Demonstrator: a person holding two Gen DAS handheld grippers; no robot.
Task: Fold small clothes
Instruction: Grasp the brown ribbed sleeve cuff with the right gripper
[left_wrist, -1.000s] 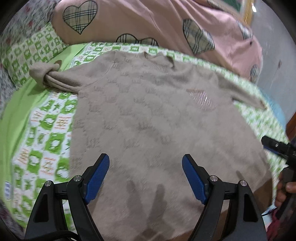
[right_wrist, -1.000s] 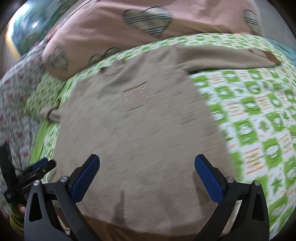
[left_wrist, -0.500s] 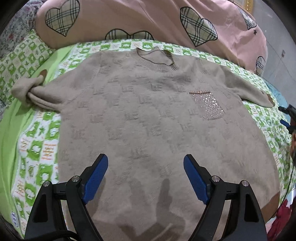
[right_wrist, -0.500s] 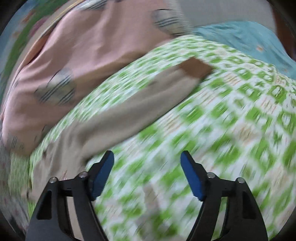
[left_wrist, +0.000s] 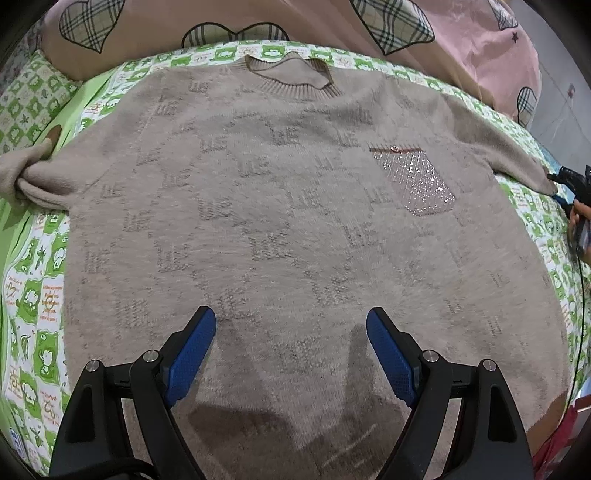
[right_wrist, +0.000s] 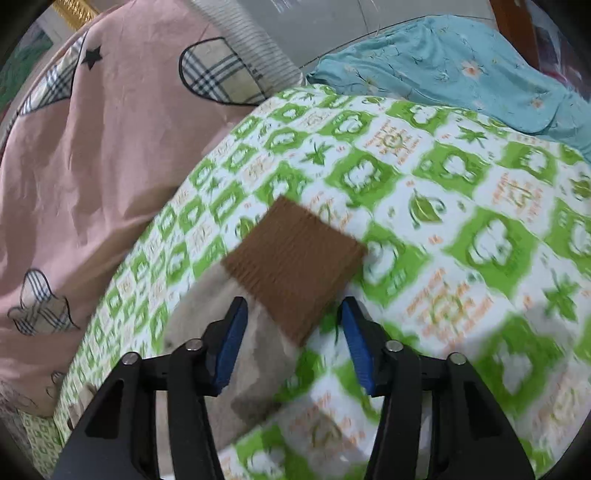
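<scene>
Surface: a bedsheet printed in green and white squares with orange script (left_wrist: 40, 306) covers the bed; the print fills most of the right wrist view (right_wrist: 461, 206).
Sweater: a beige fuzzy knit sweater with a woven letter pattern (left_wrist: 280, 221) lies flat, front up, on the sheet, neckline at the far side, hem nearest the left wrist camera.
Pocket: a sparkly pink chest pocket (left_wrist: 413, 181) sits on the sweater's right-hand part in the left wrist view.
Sleeves: one sleeve is bunched at the left edge (left_wrist: 22, 177); the other runs out to the right, ending in a brown ribbed cuff (right_wrist: 291, 262) lying on the sheet.
Left gripper: the black left gripper with blue pads (left_wrist: 291, 347) hovers over the lower middle of the sweater, fingers spread wide, holding nothing.
Right gripper: the right gripper (right_wrist: 291, 332) is at the brown cuff, fingers spread to either side of its near corner, not closed on it; whether they touch the fabric cannot be told.
Bedding: a pink quilt with plaid heart patches (right_wrist: 92, 147) is heaped along the far edge of the sheet; a light blue flowered cloth (right_wrist: 461, 66) lies beyond the sheet's far right.
Room: a grey tiled floor (right_wrist: 332, 26) shows past the bed.
</scene>
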